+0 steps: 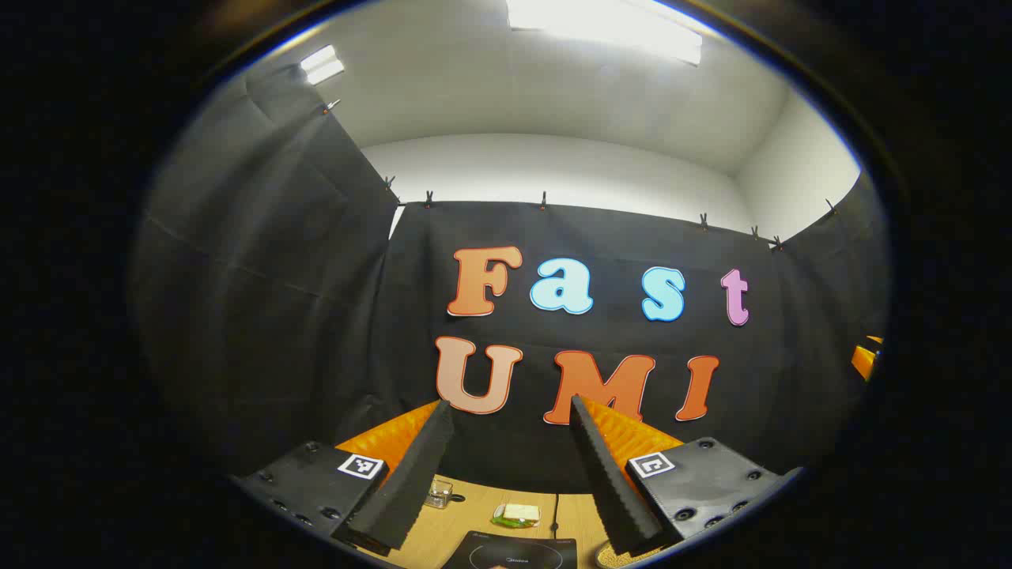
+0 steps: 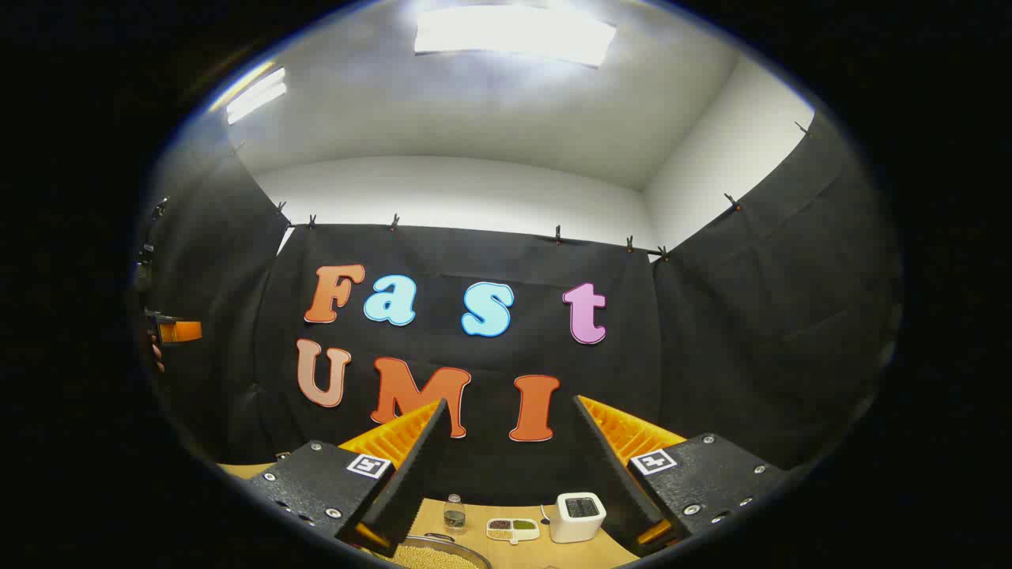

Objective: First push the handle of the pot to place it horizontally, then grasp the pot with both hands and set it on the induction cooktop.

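Note:
My left gripper [image 1: 509, 403] is open, raised and aimed at the booth wall, with nothing between its fingers. Below it on the wooden table lies the black induction cooktop [image 1: 510, 553], cut off by the bottom edge. My right gripper [image 2: 509, 401] is also open and empty, held high. Under its left finger, the metal rim of the pot [image 2: 466, 549] peeks in at the bottom edge, with small pale beans inside. The pot's handle is hidden. The left gripper [image 2: 178, 330] and the hand holding it appear far left in the right gripper view.
Behind the cooktop sit a small glass jar [image 1: 437, 494] and a green-and-white item [image 1: 515, 515]. Beyond the pot stand a small bottle [image 2: 454, 514], a divided dish [image 2: 512, 528] and a white boxy device [image 2: 579, 515]. Black cloth walls close in the table.

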